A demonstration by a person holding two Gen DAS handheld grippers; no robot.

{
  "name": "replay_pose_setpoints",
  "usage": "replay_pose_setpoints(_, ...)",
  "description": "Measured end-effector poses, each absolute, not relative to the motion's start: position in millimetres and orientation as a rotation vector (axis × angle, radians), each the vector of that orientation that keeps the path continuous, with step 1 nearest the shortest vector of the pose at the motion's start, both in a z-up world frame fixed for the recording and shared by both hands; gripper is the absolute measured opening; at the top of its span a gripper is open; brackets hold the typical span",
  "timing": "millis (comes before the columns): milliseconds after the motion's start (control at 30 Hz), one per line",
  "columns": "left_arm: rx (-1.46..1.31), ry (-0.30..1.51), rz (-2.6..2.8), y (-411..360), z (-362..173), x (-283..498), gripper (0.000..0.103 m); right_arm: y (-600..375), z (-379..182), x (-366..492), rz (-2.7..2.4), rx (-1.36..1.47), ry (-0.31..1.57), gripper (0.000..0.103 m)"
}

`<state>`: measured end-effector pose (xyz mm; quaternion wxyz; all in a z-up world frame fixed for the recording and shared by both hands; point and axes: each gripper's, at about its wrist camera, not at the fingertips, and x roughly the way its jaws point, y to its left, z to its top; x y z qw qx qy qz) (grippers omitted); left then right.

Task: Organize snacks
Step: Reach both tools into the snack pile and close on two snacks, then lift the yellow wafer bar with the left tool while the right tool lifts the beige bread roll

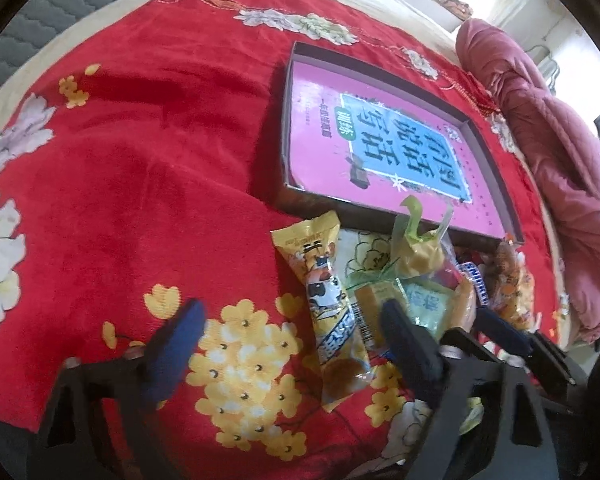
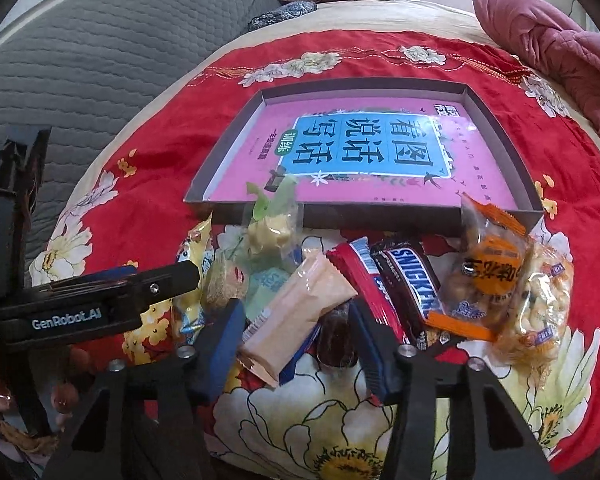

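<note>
A heap of snacks lies on the red flowered blanket [image 1: 140,160] in front of a shallow box [image 2: 228,152] lined with a pink book. My left gripper [image 1: 292,340] is open; a yellow cow-print packet [image 1: 332,304] lies between its blue pads, touching neither. My right gripper [image 2: 296,340] is closed around a peach packet [image 2: 296,304] and a dark wrapped candy [image 2: 336,336], one pad against each. Beside them lie a red bar [image 2: 364,284], a Snickers bar [image 2: 412,284], an orange packet [image 2: 488,272] and a clear bag of yellow cake [image 2: 272,228].
A bag of peanuts [image 2: 540,304] sits at the right end of the heap. A rolled pink quilt [image 1: 540,140] lies to the right, and a grey quilted headboard [image 2: 100,60] stands to the left. A hand [image 2: 4,396] holds the left gripper's handle.
</note>
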<state>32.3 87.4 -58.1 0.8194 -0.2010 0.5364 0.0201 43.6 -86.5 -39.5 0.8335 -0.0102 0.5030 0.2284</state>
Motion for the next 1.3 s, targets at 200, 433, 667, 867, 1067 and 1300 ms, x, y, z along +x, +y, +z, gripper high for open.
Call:
replay_pose_setpoints(200, -0.465, 1.157, 0.021, 90, -63, 34, 0.071, -79, -41, 43, 0.498, -0.046, 1.062, 0.046)
replay_pose_setpoints(433, -0.506, 1.159, -0.047, 85, -67, 39, 0.045, -77, -46, 44, 0.513, -0.048, 1.070, 0.031)
replay_pose_setpoints(667, -0.535, 1.160, -0.080, 86, -70, 42, 0.023, -84, -44, 42, 0.521, -0.019, 1.056, 0.026)
replay_pose_setpoints(867, -0.548, 1.145, -0.105, 87, -69, 43, 0.018, -93, -42, 42, 0.518, 0.020, 1.050, 0.025)
replay_pose_setpoints(1067, -0.521, 1.112, -0.124, 85, -59, 38, 0.017, -102, -35, 41, 0.516, 0.046, 1.024, 0.024)
replay_pose_setpoints(1300, -0.523, 1.086, -0.131, 87, -49, 34, 0.016, -112, -28, 43, 0.498, 0.069, 0.997, 0.023)
